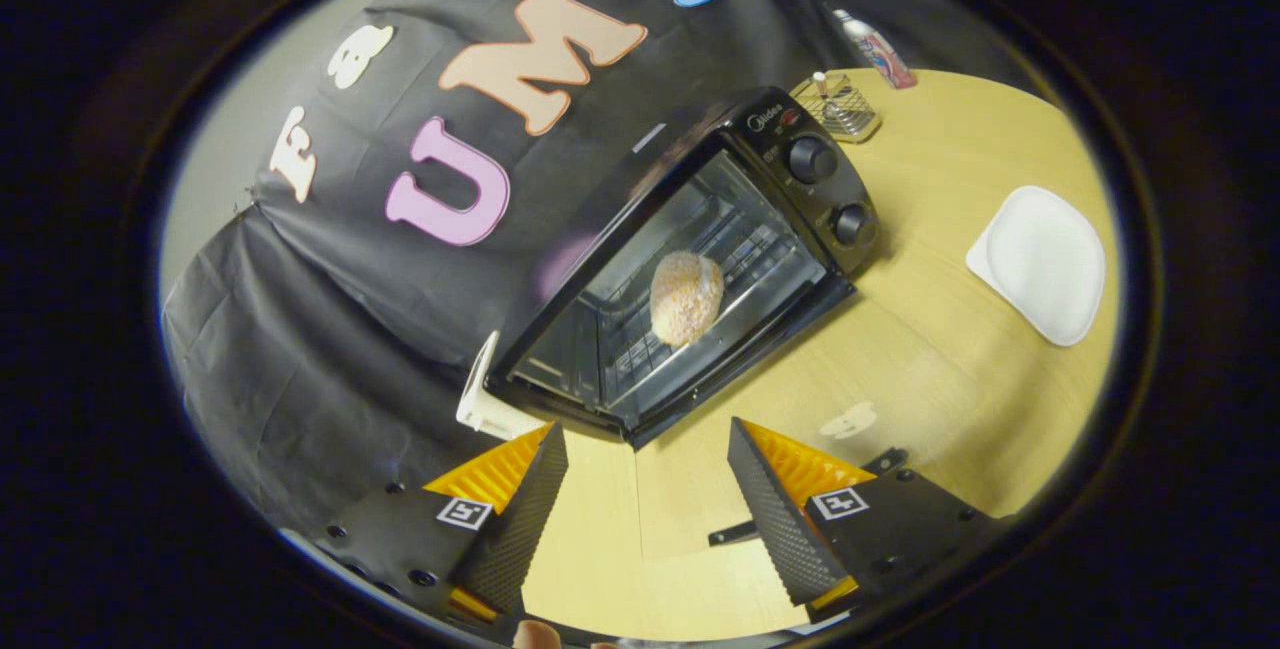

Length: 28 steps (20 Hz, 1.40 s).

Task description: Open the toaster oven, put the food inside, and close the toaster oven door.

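- Brown, round food (686, 297), like a bread roll, sitting on the wire rack inside the toaster oven (690, 259), beyond the fingers.
- Looks light and soft, maybe crumbly. Easy to squash, so best left alone on the rack.
- Tongs of the gripper (645, 429) spread apart, holding nothing, with bare wooden table (950, 379) between them and the oven's near corner just ahead.
- Oven door seems open, with the food plain to see. Hard to tell from this tilted look how far it hangs.
- Closing the door probably the one job left.
- Door likely glass and metal: hard, stiff, smooth and a bit slippery. Swings on a hinge, so needs a steady push, not a squeeze.
- White handle (487, 397) at the oven's left corner, just ahead of the left finger. Best place to push or hook, not the shiny glass.
- Oven looks heavy enough to stay put, but could slide on the smooth wood with a hard shove. Slow and gentle, then.
- White plate (1040, 264) with nothing on it off to the right, well apart from the oven.
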Each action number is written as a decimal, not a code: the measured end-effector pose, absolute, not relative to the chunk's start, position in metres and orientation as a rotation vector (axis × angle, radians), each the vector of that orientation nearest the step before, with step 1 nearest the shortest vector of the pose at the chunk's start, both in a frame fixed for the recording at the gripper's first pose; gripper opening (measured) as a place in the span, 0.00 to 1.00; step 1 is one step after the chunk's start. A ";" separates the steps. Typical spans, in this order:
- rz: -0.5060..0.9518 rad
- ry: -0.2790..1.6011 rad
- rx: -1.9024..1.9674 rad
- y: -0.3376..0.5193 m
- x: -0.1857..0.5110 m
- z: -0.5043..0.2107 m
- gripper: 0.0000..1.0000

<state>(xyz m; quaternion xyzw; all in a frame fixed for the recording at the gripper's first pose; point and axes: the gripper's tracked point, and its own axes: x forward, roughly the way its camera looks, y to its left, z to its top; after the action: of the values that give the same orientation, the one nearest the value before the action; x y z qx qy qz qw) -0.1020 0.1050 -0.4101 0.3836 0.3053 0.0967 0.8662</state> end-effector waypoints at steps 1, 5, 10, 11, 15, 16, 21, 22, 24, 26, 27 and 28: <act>0.208 0.653 0.794 0.106 -0.109 -0.413 0.99; 0.222 0.706 0.700 0.107 -0.135 -0.431 1.00; 0.175 0.817 0.468 0.090 -0.162 -0.473 1.00; 0.166 0.846 0.411 0.085 -0.167 -0.482 1.00; 0.104 0.952 0.177 0.062 -0.185 -0.522 1.00; 0.099 0.973 0.130 0.057 -0.188 -0.529 1.00; 0.058 0.983 -0.006 0.046 -0.178 -0.548 1.00; 0.059 0.981 -0.019 0.046 -0.174 -0.548 1.00; 0.056 0.963 -0.040 0.045 -0.164 -0.548 1.00; 0.065 0.974 -0.058 0.045 -0.162 -0.547 1.00; 0.066 0.969 -0.074 0.045 -0.161 -0.545 1.00; 0.069 0.962 -0.086 0.045 -0.161 -0.543 1.00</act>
<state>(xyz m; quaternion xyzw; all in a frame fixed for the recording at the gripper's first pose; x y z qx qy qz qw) -0.1613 0.0447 -0.5432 -0.0414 0.4625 0.0331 0.8850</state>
